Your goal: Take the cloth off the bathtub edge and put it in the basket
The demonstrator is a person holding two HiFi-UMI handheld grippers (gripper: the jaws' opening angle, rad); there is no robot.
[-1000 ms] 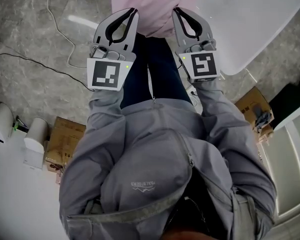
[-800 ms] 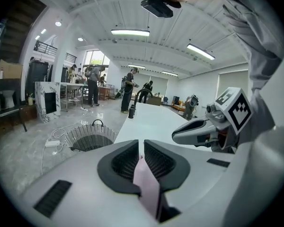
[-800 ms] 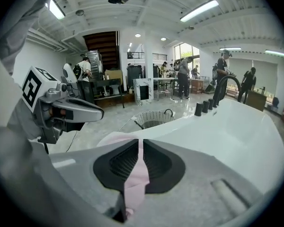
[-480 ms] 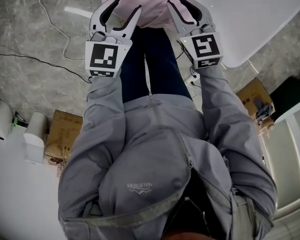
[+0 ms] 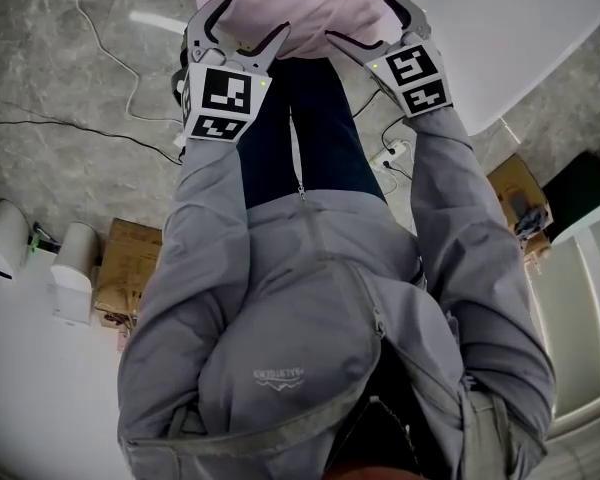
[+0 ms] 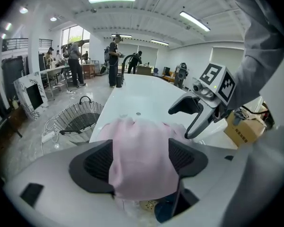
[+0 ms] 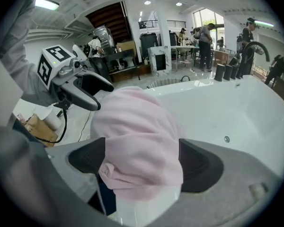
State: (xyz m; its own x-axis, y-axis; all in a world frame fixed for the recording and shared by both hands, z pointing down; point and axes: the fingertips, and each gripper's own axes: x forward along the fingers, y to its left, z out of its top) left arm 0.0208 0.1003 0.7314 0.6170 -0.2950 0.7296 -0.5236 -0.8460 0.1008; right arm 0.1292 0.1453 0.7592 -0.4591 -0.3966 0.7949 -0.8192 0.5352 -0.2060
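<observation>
You are holding both tongs over the near edge of the white glossy bathtub (image 5: 525, 38), pointing them steeply down at it. The crumpled pale pink cloth (image 5: 310, 3) is lying draped over that bathtub edge, hanging down its outer side. Your left tongs (image 5: 248, 23) are standing wide, having just been opening, with the cloth's left part sitting between the dark ribbed pads (image 6: 92, 167); nothing is being squeezed. Your right tongs (image 5: 365, 18) are also standing wide, just opened too, straddling the cloth's right part, loose between the pads (image 7: 201, 167). Both tongs are sitting side by side on the same edge, near each other. The grey woven basket with a dark handle (image 6: 78, 122) is standing on the floor just beside the bathtub's outer wall, apart from the cloth.
</observation>
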